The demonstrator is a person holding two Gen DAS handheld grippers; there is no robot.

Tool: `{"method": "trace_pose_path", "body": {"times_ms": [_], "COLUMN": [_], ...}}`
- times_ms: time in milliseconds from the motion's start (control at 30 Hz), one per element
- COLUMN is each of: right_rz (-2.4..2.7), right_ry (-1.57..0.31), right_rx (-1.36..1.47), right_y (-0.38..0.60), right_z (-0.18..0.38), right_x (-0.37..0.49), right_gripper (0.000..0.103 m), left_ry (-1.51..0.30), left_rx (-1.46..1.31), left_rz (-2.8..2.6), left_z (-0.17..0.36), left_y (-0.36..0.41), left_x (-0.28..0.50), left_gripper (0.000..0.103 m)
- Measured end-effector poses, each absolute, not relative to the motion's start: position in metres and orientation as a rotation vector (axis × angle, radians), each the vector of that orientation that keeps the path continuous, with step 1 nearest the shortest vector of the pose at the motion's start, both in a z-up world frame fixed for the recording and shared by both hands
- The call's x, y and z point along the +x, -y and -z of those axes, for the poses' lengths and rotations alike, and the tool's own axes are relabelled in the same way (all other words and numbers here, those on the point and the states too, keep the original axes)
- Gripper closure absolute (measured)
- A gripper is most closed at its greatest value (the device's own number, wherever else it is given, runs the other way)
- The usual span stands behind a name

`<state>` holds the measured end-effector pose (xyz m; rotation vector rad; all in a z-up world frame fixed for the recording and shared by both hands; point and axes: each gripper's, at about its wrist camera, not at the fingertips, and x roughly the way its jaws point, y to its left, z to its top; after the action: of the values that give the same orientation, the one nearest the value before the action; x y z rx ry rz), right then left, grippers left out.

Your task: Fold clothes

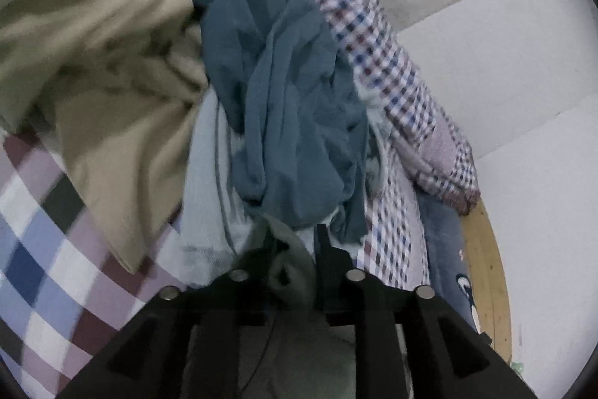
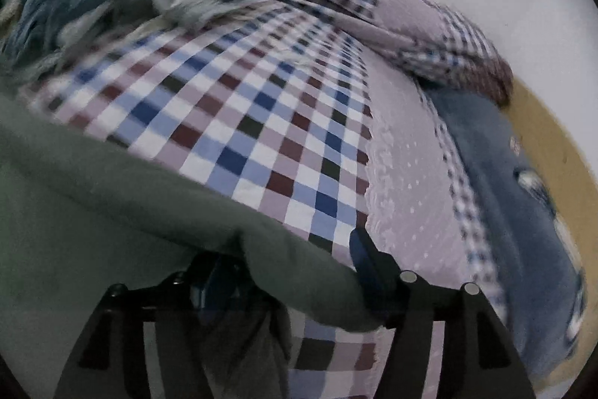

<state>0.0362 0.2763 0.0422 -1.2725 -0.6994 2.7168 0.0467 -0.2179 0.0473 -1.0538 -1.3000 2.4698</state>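
You had barely begun: your left gripper [image 1: 291, 249] and right gripper [image 2: 299, 272] were each clamped on the grey-green garment [image 2: 112, 212] over the checked bed [image 2: 243, 122], while the teal [image 1: 284, 92] and khaki [image 1: 112, 70] clothes lay crumpled, unfolded.

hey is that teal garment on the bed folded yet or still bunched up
Bunched up, not folded. In the left wrist view the teal garment lies crumpled in deep wrinkles, beside a tan garment on the checked bedspread.
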Motion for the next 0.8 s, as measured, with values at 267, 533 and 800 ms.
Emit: {"method": "trace_pose_path", "body": {"times_ms": [267, 533, 800], "right_rz": [-2.725, -2.763, -2.897], "right_ry": [0.105, -0.214, -0.246], "right_rx": [-1.069, -1.074, -0.994], "right_y": [-0.323, -0.334, -0.286], "right_z": [-0.071, -0.084, -0.095], "right_x": [0.056, 0.096, 0.184], "right_gripper": [0.026, 0.026, 0.025], "left_ry": [1.277, 1.111, 1.034], "left_rx": [-0.855, -0.919, -0.961], "left_rz": [-2.572, -2.644, -2.663], "left_z": [-0.072, -0.067, -0.046], "left_y": [0.252, 0.252, 0.238], "left_x": [0.085, 0.134, 0.185], "left_gripper": [0.05, 0.05, 0.046]}}
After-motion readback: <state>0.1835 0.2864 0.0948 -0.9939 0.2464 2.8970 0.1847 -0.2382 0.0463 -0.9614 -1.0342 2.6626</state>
